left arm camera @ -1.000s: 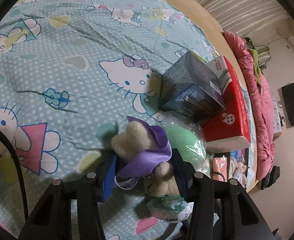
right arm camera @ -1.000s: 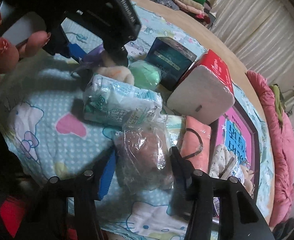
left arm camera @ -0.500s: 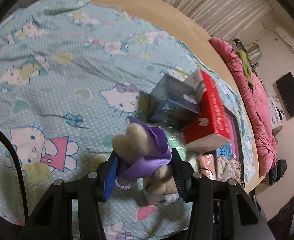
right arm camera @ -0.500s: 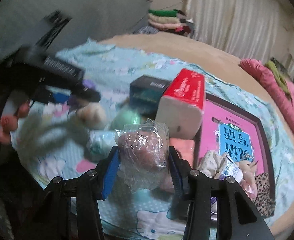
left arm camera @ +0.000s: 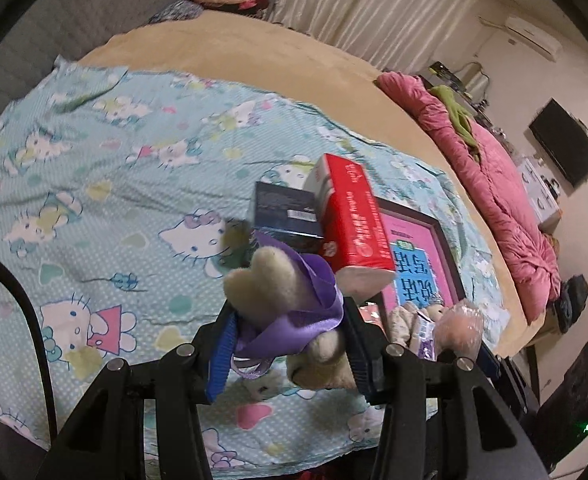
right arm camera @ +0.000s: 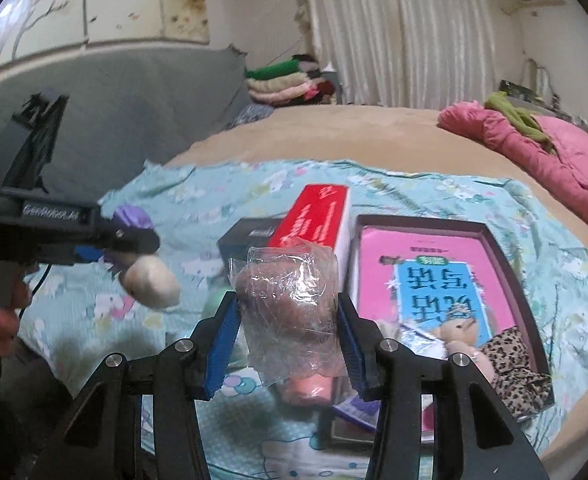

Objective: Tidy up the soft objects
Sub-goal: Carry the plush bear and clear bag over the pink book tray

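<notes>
My left gripper [left arm camera: 289,334] is shut on a beige plush toy with a purple ribbon [left arm camera: 281,292] and holds it in the air above the bed. It also shows in the right wrist view [right arm camera: 149,276], hanging from the left gripper at the left. My right gripper [right arm camera: 287,330] is shut on a brownish soft toy wrapped in clear plastic [right arm camera: 289,304], lifted above the bed. That wrapped toy shows at the lower right of the left wrist view [left arm camera: 458,326].
On the Hello Kitty sheet [left arm camera: 93,200] stand a dark blue box [left arm camera: 285,216], a red tissue pack [left arm camera: 354,220] and a dark tray with a pink book [right arm camera: 442,280] holding small plush items [right arm camera: 506,356]. A pink duvet [left arm camera: 494,184] lies far right.
Both grippers have risen well above the bed, each carrying its toy. The views now tilt up and show the room, and the green soft item and tissue packet lie below.
</notes>
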Demonstrator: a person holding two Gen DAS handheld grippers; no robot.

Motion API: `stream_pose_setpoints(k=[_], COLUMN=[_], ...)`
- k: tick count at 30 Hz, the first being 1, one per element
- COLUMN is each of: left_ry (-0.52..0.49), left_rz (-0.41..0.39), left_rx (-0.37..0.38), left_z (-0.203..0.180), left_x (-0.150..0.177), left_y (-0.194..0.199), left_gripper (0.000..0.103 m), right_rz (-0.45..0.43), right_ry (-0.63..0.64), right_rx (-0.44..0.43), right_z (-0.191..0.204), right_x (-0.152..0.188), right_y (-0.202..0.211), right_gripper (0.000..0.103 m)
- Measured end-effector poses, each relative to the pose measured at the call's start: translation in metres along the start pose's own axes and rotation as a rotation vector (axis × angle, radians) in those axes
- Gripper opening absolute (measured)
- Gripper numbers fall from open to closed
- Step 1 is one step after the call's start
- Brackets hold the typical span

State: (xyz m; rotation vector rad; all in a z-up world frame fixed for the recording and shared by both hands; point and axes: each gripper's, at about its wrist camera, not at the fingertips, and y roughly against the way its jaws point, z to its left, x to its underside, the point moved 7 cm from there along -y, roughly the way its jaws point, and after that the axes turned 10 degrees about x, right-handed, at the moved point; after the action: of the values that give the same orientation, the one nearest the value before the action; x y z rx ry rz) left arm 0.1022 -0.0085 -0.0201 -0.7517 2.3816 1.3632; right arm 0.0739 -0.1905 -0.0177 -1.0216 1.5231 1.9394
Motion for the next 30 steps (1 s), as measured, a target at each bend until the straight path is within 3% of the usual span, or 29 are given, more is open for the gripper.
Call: stream_pose_setpoints(k=[11,16,21,30], left_ry=[-0.111,-0.162,-0.215,-0.293], left_rz=[0.009,0.028,0.053,0.137], left_rx=[0.019,0.037,0.054,0.070], left_z=[-0.056,-0.084,-0.110,-0.145], left_x=[0.001,0.004,0.010,0.030], left_y=[-0.002,-0.010,-0.022,-0.060], left_gripper=[0.049,0.049,0.049,0.049], right_rz=[-0.059,-0.071,-0.074,-0.068], right_ry=[-0.136,-0.207,-0.276,-0.355], right_rx=[0.071,0.145,0.209,0.246], right_z=[-0.062,-0.101,-0.140,-0.178], right_x=[-0.013,-0.012,-0.006,0.005], right_y=[0.016,0.022,0.027,0.029], right_gripper=[0.049,0.049,0.049,0.049])
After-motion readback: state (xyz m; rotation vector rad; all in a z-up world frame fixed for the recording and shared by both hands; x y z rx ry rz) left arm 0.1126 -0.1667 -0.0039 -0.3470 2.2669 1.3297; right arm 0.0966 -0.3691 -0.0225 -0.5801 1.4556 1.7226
